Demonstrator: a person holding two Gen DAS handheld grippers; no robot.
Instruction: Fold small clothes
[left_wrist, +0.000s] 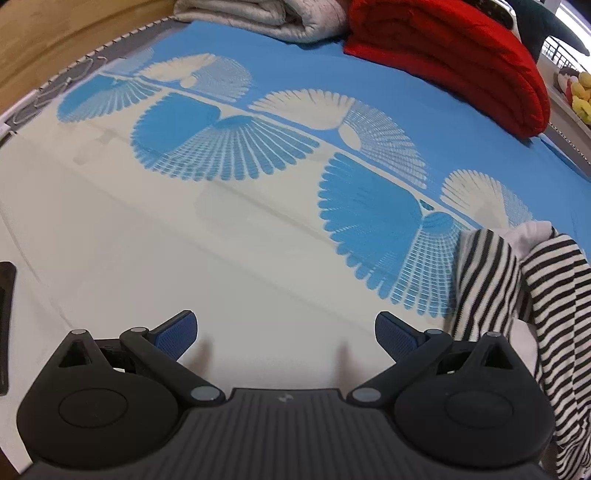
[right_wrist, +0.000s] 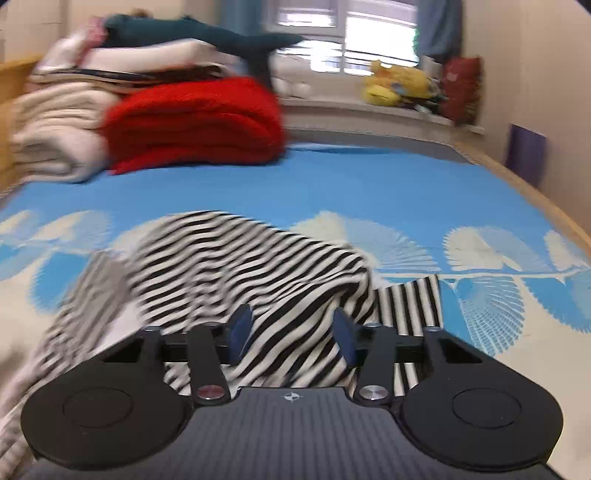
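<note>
The right gripper (right_wrist: 291, 328) is standing with its two blue pads (right_wrist: 240, 332) partly apart, and the striped garment (right_wrist: 229, 266) is lying between and under them. The cloth is passing through the gap, but the pads are not pressing on it, so the fingers are released. I cannot tell if the cloth is touching the inner face of a pad, because the picture is blurred.

The left gripper (left_wrist: 286, 334) is standing wide open with nothing between its blue pads (left_wrist: 173, 334). It is hanging over the cream part of the bed sheet (left_wrist: 147, 240) and is pointing down at it.

The striped garment is black and white and is lying crumpled on the near right part of the bed. In the left wrist view it is showing at the right edge (left_wrist: 517, 280), just beside the right finger of the left gripper. One flat striped piece is sticking out on the right side of the heap in the right wrist view.

The sheet is blue at the far side and cream at the near side, with fan patterns where the two colours meet. At the far end of the bed a folded red blanket (right_wrist: 195, 125) is lying beside a folded pale blanket (right_wrist: 55, 136). Far behind, some yellow soft toys (right_wrist: 399, 85) are sitting on the window ledge.
</note>
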